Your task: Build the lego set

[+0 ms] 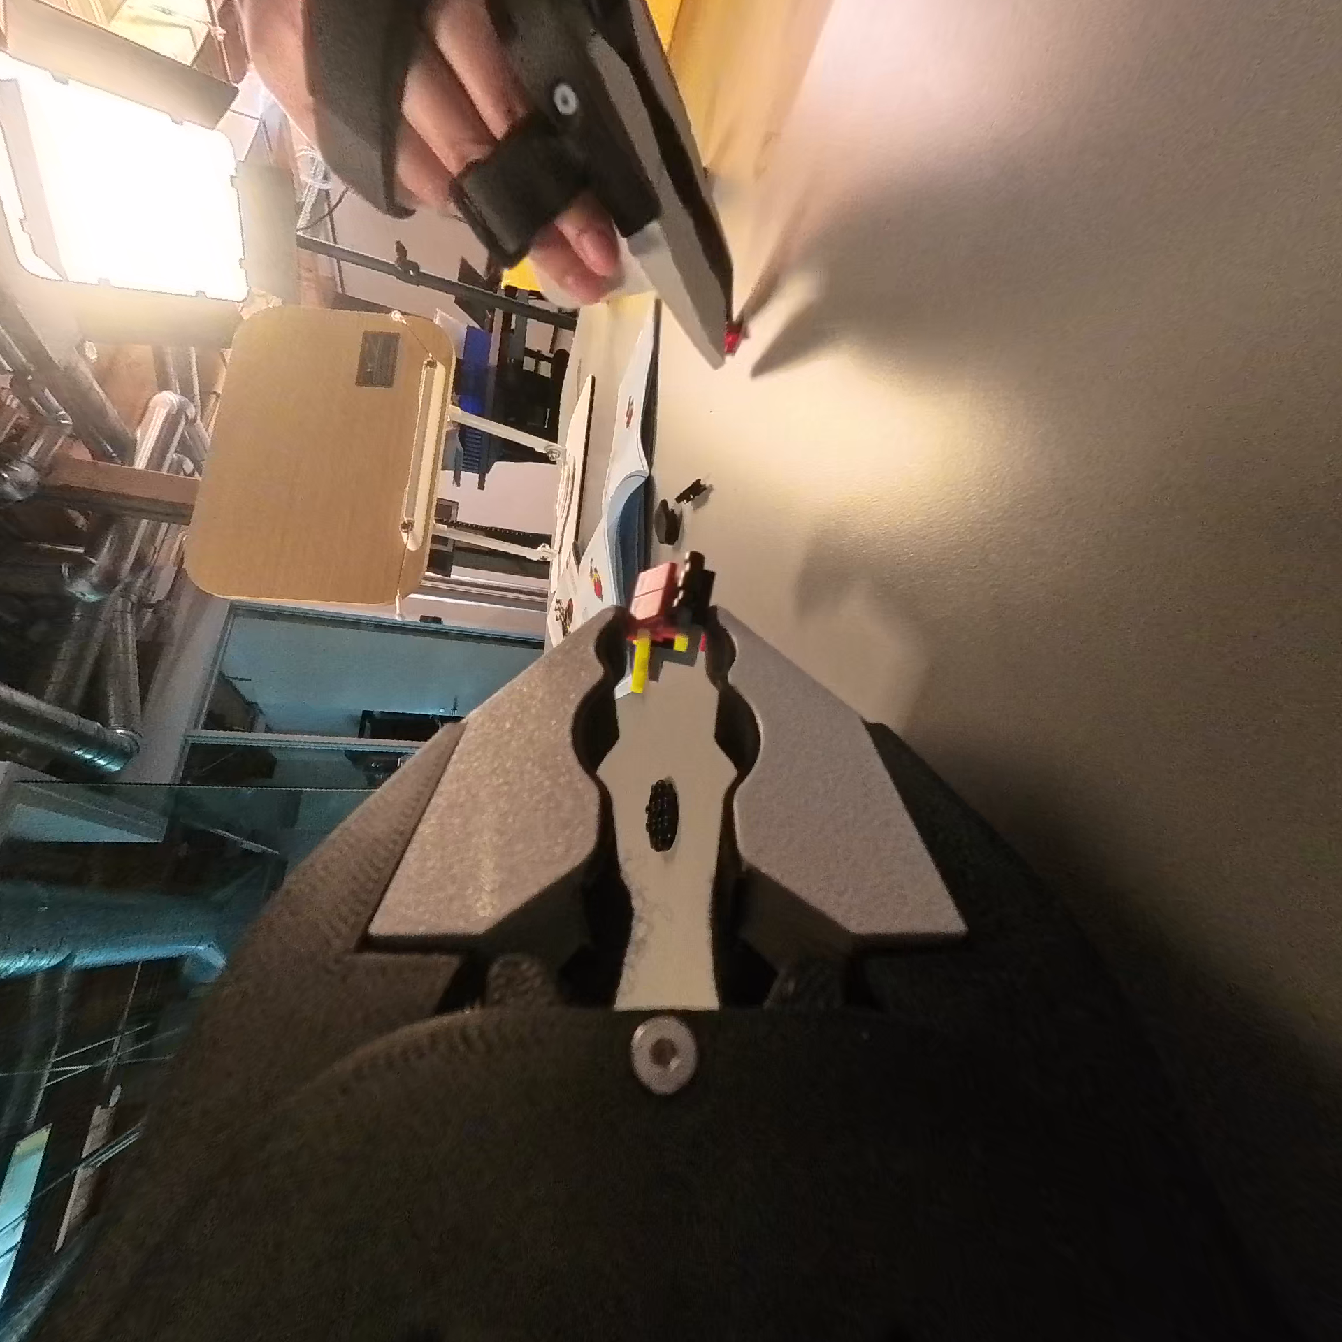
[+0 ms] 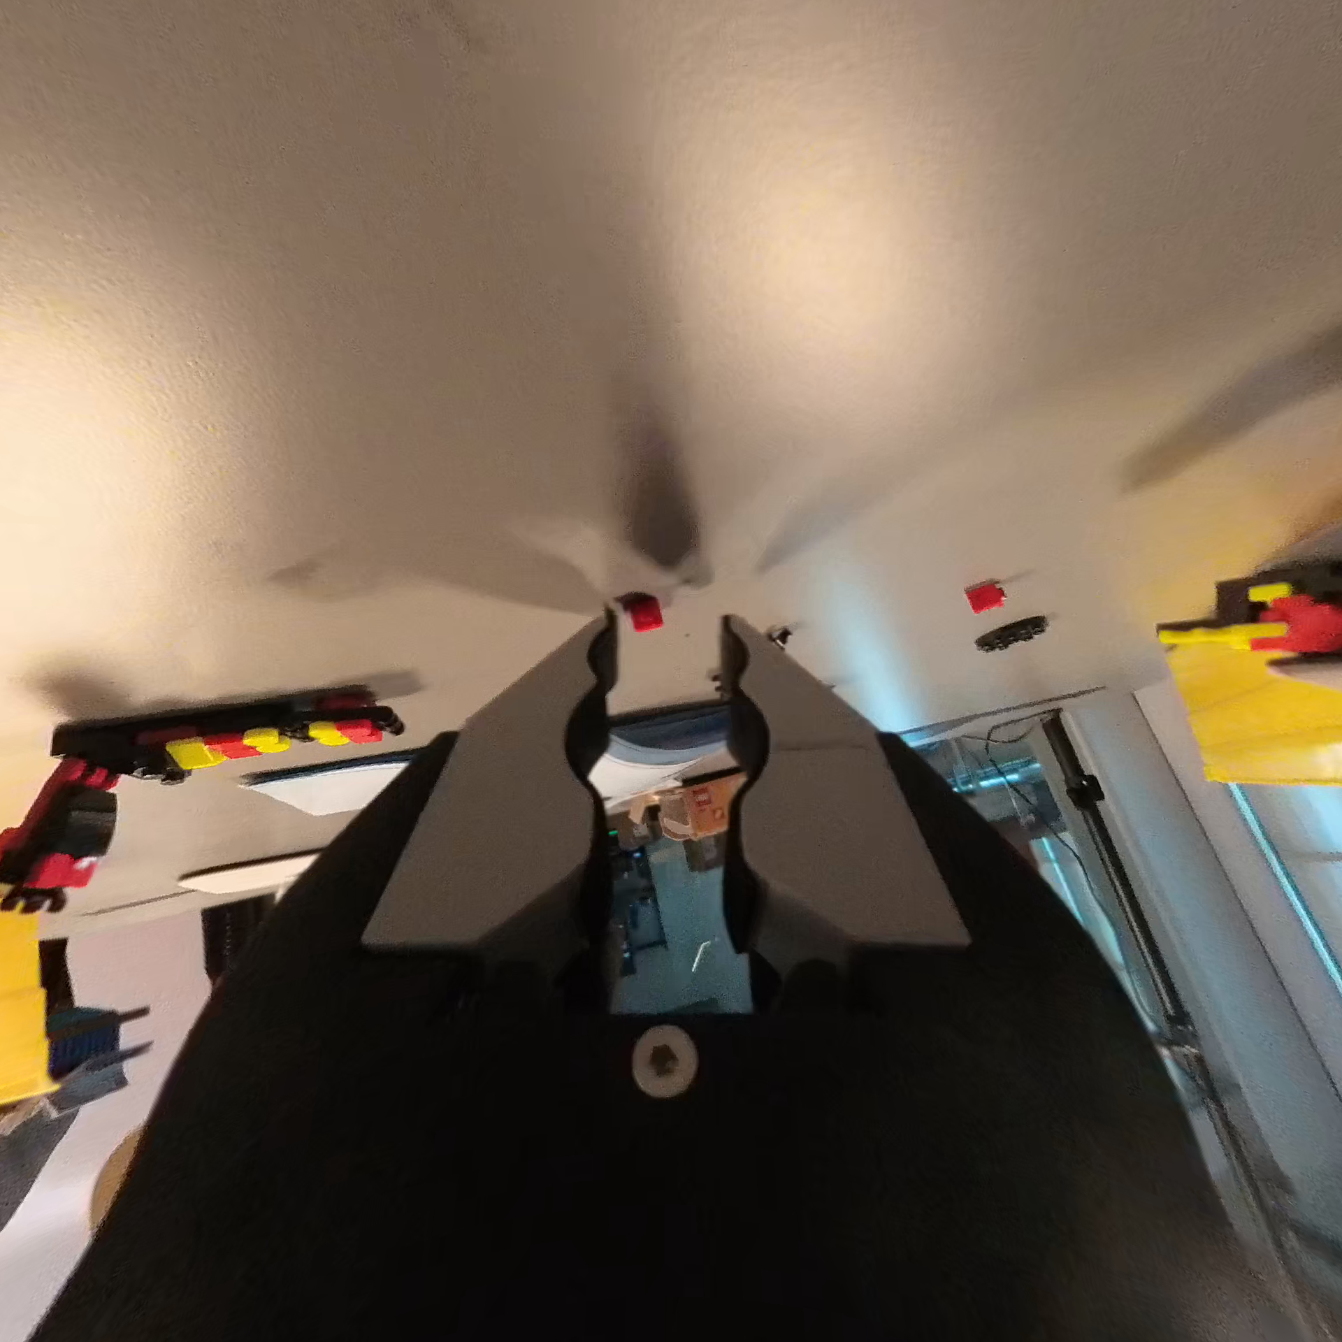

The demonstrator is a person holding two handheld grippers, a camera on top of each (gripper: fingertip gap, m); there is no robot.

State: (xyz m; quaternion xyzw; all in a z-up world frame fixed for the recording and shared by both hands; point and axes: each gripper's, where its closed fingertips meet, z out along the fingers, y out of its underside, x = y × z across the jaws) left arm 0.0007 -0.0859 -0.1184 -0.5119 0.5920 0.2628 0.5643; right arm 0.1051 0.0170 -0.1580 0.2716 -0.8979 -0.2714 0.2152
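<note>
Clamps a small red, black and yellow sub-assembly [image 1: 657,599] at the very tips of the left gripper [image 1: 664,628], jaws drawn in narrow on it, keeping it just off the pale desk [image 1: 1053,508] with a yellow peg poking back between the fingers. Reaches with the right gripper [image 2: 668,624] toward a small red brick [image 2: 643,611] lying on the desk just ahead of the tips, jaws parted somewhat wider than the brick and holding nothing. Cannot tell through the blur whether the nearer tip already touches it. Leaves elsewhere on the desk a second red brick [image 2: 984,597], a black toothed ring [image 2: 1009,633] just beside that, and, well apart on the other side, a long black plate [image 2: 218,733] carrying yellow and red pieces. Shows, in the left wrist view, an open booklet [image 1: 624,501] beyond the held piece. Judged by looks alone: tiny, hard, glossy and nearly weightless, so likely to skate along the desk or flip out under a skewed squeeze. Best taken across two flat opposite side walls, low and square, never corner to corner and never over the studs, leaving top and underside free for mating. Needs only a gentle closing for the lift, with firmer pressure saved for the press-fit. Worth treating the sub-assembly as stiff yet liable to shed parts under twisting, hence better gripped on its solid core, as now, than by the protruding yellow peg.
</note>
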